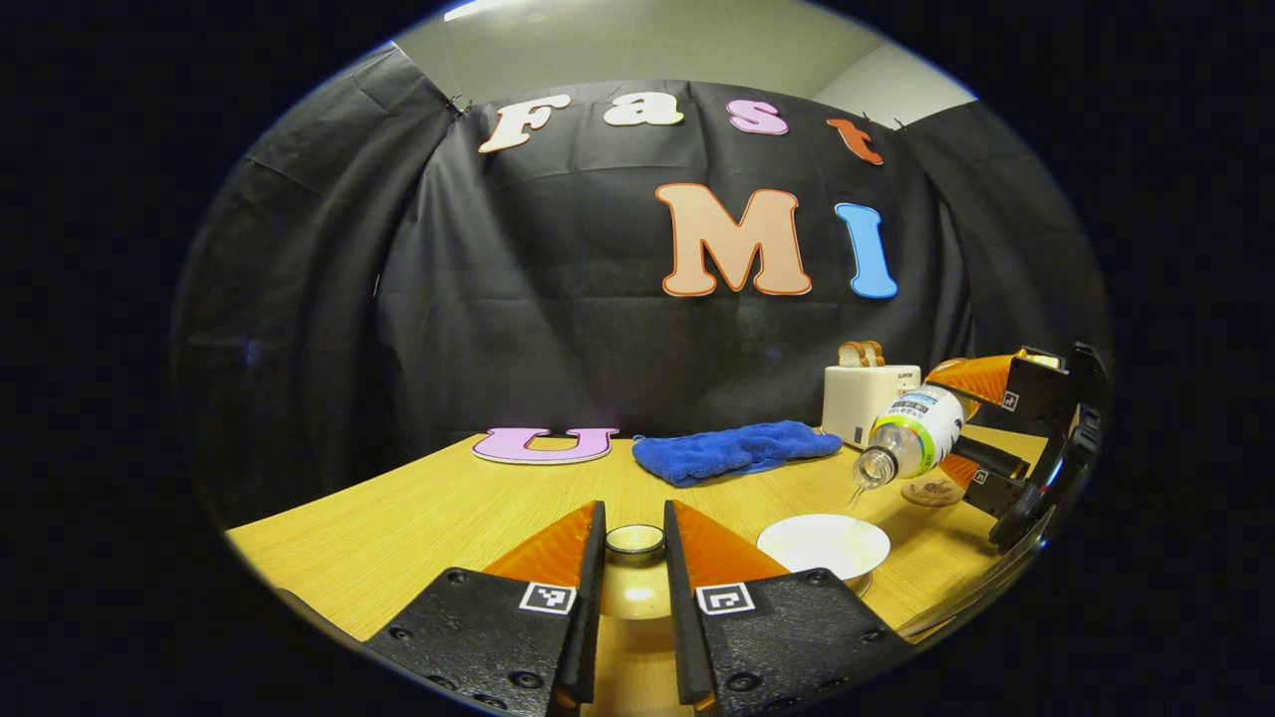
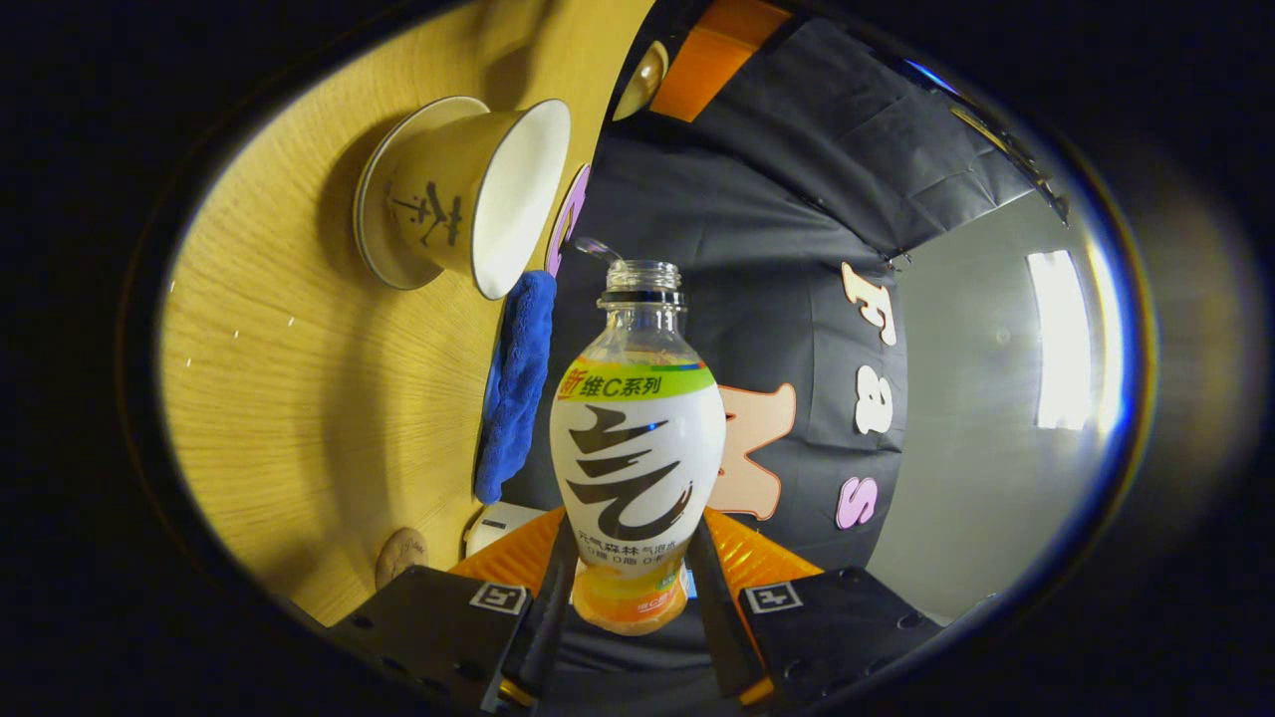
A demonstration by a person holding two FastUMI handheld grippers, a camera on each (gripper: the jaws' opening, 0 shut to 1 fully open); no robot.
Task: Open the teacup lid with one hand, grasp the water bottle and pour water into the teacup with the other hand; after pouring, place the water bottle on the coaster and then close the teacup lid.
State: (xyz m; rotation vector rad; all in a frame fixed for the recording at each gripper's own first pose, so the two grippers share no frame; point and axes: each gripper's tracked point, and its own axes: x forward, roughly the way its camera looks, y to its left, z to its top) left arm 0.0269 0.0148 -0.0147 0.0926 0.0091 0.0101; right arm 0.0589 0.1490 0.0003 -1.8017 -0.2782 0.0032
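So the wooden table (image 1: pixel 418 518) takes up the bottom of the left gripper view, and in the right gripper view it's rolled over to the left side (image 2: pixel 299 398) because that gripper is tipped hard. At the back of the table sits a white toaster (image 1: pixel 865 398) with bread slices poking out the top, and just left of it a blue towel (image 1: pixel 732 450) lies crumpled flat.

The right gripper (image 1: pixel 981 438) is over on the right side of the left gripper view, holding the water bottle (image 1: pixel 911 436) tilted with its open mouth pointing down-left toward the teacup (image 1: pixel 823 544). A little clear water is dribbling from the mouth. In the right gripper view you can see both fingers clamped on the lower body of the water bottle (image 2: pixel 637 468), cap off.

The teacup is white inside, flared rim, sitting on a saucer (image 2: pixel 383 214), uncovered, just right of the left gripper (image 1: pixel 635 588). That one has its fingers closed in on the teacup lid (image 1: pixel 635 573), pinching it from both sides, lifted off the cup.

The coaster (image 1: pixel 931 490) is a small round brown thing on the table just below the bottle, partly hidden behind it.
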